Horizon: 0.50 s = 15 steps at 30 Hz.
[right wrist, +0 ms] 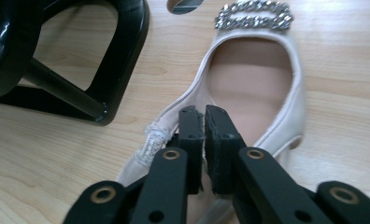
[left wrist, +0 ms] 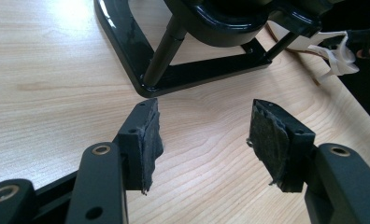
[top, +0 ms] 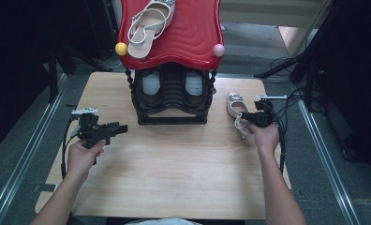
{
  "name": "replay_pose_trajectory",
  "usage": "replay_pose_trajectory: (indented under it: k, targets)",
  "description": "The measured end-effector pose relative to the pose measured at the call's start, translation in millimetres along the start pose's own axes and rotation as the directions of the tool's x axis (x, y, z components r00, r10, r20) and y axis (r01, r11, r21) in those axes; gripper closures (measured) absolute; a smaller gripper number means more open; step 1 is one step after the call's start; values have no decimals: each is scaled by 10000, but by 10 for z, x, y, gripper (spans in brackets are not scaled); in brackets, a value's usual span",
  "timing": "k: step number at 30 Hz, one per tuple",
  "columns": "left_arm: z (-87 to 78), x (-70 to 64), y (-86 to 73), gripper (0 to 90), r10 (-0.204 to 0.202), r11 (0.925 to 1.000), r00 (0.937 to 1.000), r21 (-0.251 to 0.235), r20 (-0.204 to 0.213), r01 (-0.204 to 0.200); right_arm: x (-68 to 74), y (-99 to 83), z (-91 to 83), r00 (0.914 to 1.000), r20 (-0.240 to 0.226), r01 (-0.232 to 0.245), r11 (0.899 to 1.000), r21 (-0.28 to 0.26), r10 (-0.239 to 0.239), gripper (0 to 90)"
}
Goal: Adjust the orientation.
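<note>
A beige sandal (top: 234, 106) with a rhinestone buckle (right wrist: 254, 16) lies on the wooden table (top: 174, 164), right of a black shoe rack (top: 172, 96). My right gripper (top: 246, 119) is shut on the sandal (right wrist: 253, 79) at its side rim; in the right gripper view the jaws of this gripper (right wrist: 204, 116) press together over that edge. A matching sandal (top: 148, 26) rests on the rack's red top shelf (top: 193, 33). My left gripper (top: 122, 128) hovers left of the rack, open (left wrist: 206, 140), with nothing between its pads.
The rack's black base frame (left wrist: 127, 42) stands close ahead of the left gripper. A yellow ball (top: 121, 48) and a pink ball (top: 218, 49) cap the shelf's front corners. Cables trail off the table's right side (top: 286, 108). Bare wood lies in front of the rack.
</note>
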<state>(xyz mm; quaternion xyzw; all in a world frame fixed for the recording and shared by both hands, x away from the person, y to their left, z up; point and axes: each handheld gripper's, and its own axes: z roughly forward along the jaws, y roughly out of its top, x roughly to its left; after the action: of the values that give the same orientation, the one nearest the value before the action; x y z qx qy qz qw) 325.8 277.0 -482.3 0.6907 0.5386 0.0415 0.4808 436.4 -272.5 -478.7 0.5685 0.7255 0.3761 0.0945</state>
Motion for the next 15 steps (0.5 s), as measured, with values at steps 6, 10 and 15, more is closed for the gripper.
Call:
replay_pose_trajectory:
  k: [6, 10, 15]
  targets:
    - [-20, 11, 4, 432, -41, 10000, 10000, -37, -31, 41, 7, 31, -80, 9990, 366, 265, 9995, -150, -260, 801]
    - [-21, 13, 2, 432, -37, 10000, 10000, -58, -42, 36, -14, 46, -142, 9988, 435, 229, 9989, -413, -211, 773]
    - [-21, 15, 1, 432, -53, 10000, 10000, -36, -25, 53, -54, 76, -247, 9998, 180, -37, 9953, -966, 55, 763]
